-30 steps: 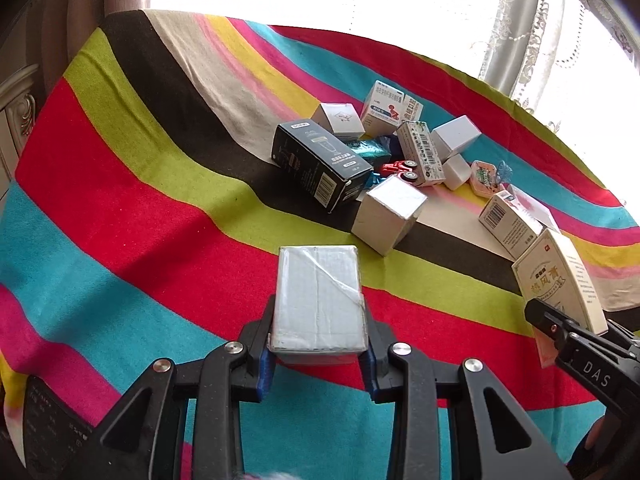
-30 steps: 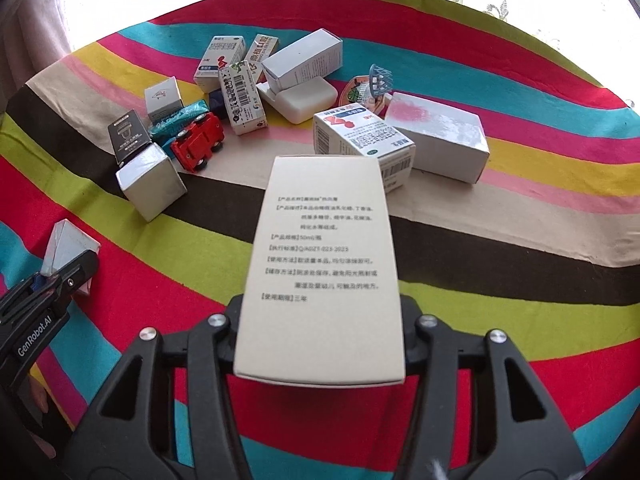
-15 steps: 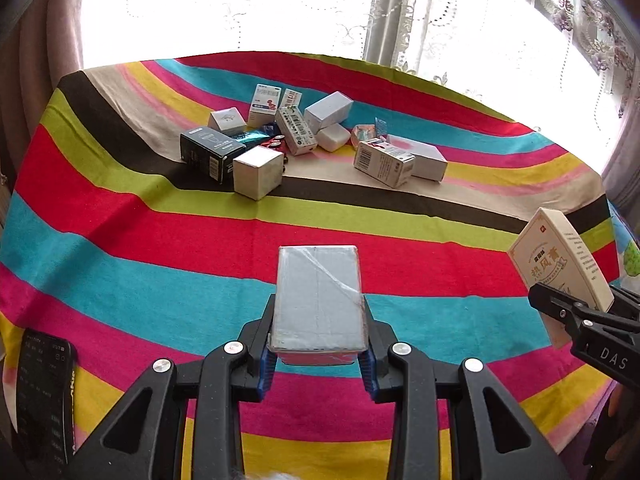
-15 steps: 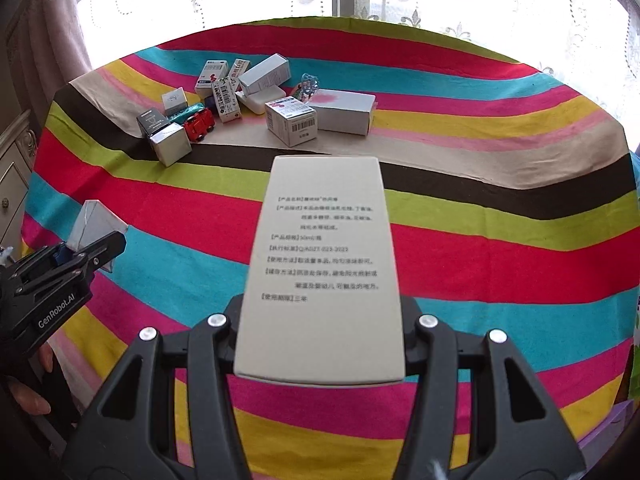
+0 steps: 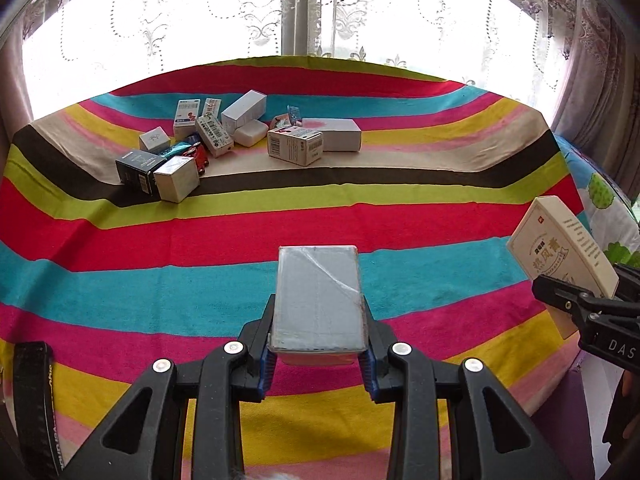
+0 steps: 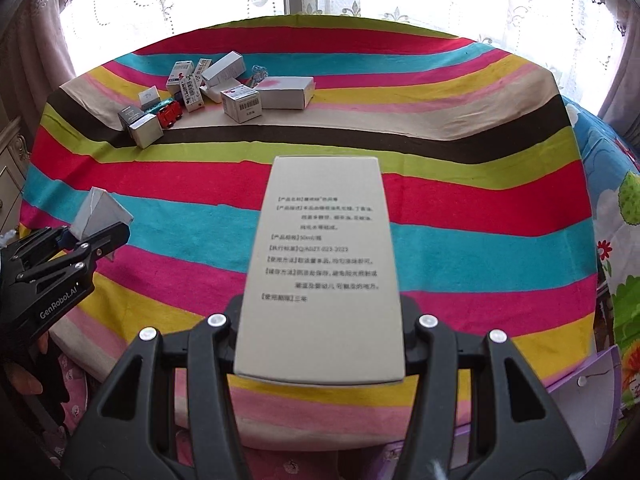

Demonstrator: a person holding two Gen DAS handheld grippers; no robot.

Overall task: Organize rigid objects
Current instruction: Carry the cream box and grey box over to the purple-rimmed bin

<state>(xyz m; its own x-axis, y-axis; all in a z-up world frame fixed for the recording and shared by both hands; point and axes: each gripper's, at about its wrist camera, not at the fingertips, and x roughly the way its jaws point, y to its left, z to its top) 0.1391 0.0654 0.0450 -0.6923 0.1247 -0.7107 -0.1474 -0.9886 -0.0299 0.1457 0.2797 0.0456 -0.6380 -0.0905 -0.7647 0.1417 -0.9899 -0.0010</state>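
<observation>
My left gripper [image 5: 318,354] is shut on a silver-grey wrapped box [image 5: 318,296], held above the near part of the striped cloth. My right gripper [image 6: 320,344] is shut on a tall cream box with printed text [image 6: 320,264]. The same cream box [image 5: 564,248] shows at the right edge of the left wrist view, and the silver box [image 6: 98,216] at the left of the right wrist view. Both are well back from the pile of small boxes [image 5: 240,136] at the far left of the table.
The pile holds white and black cartons, a silver cube [image 5: 176,178], a red toy car [image 5: 200,158] and a barcode box [image 5: 294,146]. Lace curtains and a bright window stand behind. A cartoon-print cloth [image 6: 616,240] lies at the right. A black strap [image 5: 36,400] hangs at lower left.
Both grippers have pulled back and up from the pile with their boxes still held. The pile now looks far away and the whole table shows.
</observation>
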